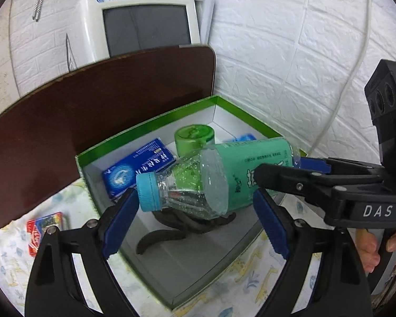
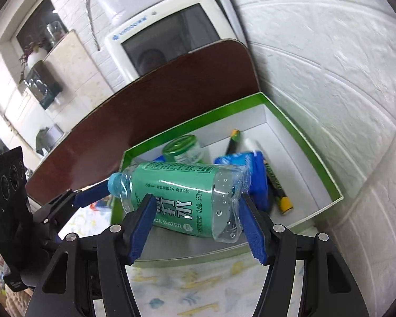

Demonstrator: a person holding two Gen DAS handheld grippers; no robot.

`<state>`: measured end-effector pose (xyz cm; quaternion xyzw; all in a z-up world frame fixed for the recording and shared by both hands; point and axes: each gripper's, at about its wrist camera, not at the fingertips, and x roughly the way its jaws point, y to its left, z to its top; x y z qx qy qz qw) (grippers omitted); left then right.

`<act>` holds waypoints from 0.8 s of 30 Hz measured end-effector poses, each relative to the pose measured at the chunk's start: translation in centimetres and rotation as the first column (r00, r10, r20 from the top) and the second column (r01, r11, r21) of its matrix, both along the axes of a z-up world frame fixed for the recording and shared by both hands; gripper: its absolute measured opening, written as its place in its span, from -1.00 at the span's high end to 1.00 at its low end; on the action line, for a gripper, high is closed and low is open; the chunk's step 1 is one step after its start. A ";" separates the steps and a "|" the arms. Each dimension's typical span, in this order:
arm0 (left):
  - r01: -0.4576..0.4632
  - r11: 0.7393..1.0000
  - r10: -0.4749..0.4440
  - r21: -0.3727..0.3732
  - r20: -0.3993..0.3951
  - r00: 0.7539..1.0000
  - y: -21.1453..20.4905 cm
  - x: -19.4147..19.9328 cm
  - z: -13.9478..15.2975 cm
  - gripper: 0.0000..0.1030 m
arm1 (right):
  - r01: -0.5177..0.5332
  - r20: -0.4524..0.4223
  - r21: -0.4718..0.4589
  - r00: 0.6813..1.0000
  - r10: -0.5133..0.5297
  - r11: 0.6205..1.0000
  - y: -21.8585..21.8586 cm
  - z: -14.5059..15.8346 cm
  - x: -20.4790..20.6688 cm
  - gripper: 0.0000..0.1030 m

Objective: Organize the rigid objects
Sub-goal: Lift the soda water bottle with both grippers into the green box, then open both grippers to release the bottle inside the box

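- While the water bottle (image 2: pixel 187 200) lies sideways above the green-rimmed box (image 2: pixel 316 158), the right gripper (image 2: pixel 198 222) has its blue pads clamped on the bottle's green-labelled body.
- Left gripper (image 1: pixel 195 219): fingers spread wide, one pad (image 1: pixel 124 216) just beside the bottle's blue cap (image 1: pixel 149 191); contact unclear, nothing gripped.
- Inside box: green-lidded jar (image 1: pixel 194 137), blue carton (image 1: pixel 138 167), dark curved tool (image 1: pixel 177 229), yellow-tipped marker (image 2: pixel 277 190).
- Box sits on patterned cloth (image 1: pixel 237 285), brown board (image 1: pixel 92 111) behind.
- Red packet (image 1: pixel 43 227) lies outside on the cloth.
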<state>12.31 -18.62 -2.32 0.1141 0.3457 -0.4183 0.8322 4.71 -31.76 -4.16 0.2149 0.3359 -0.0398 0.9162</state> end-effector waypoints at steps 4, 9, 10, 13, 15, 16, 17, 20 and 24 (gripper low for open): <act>-0.011 0.999 0.011 0.042 -0.001 1.000 -1.7 0.8 -1.2 -0.69 | 0.018 -0.033 0.021 0.999 -0.017 1.000 -1.2 -1.7 1.0 -0.27; -0.028 0.998 0.029 0.064 -0.017 0.999 -3.3 2.1 -2.2 -0.68 | 0.030 -0.038 0.030 0.999 -0.029 0.999 -2.6 -3.0 2.3 -0.27; -0.032 0.998 0.033 0.062 -0.020 0.999 -3.4 2.4 -2.3 -0.68 | 0.033 -0.033 0.026 0.999 -0.032 0.999 -2.6 -3.1 2.3 -0.27; -0.033 0.999 0.034 0.039 -0.034 0.999 -3.5 2.7 -2.1 -0.68 | 0.059 -0.026 -0.020 0.998 -0.059 0.998 -2.5 -2.9 2.4 -0.27; -0.029 0.999 0.030 0.035 -0.025 0.999 -3.3 2.6 -1.9 -0.69 | 0.051 -0.020 -0.024 0.998 -0.052 0.998 -2.5 -2.8 2.3 -0.27; -0.029 0.999 0.030 0.033 -0.019 0.999 -3.1 2.5 -1.8 -0.69 | 0.053 -0.018 -0.023 0.998 -0.053 0.998 -2.5 -2.8 2.3 -0.27; -0.030 0.999 0.030 0.029 -0.014 0.999 -2.8 2.3 -1.6 -0.69 | 0.054 -0.017 -0.016 0.998 -0.055 0.998 -2.6 -2.7 2.2 -0.27; -0.044 0.999 0.044 0.007 -0.006 0.999 -1.6 2.1 -1.1 -0.70 | 0.066 -0.012 -0.002 0.998 -0.066 0.998 -2.8 -2.7 2.1 -0.27; -0.075 0.997 0.075 -0.017 0.004 0.997 0.1 2.2 -0.3 -0.71 | 0.082 -0.013 0.019 0.997 -0.082 0.996 -2.7 -2.6 2.1 -0.27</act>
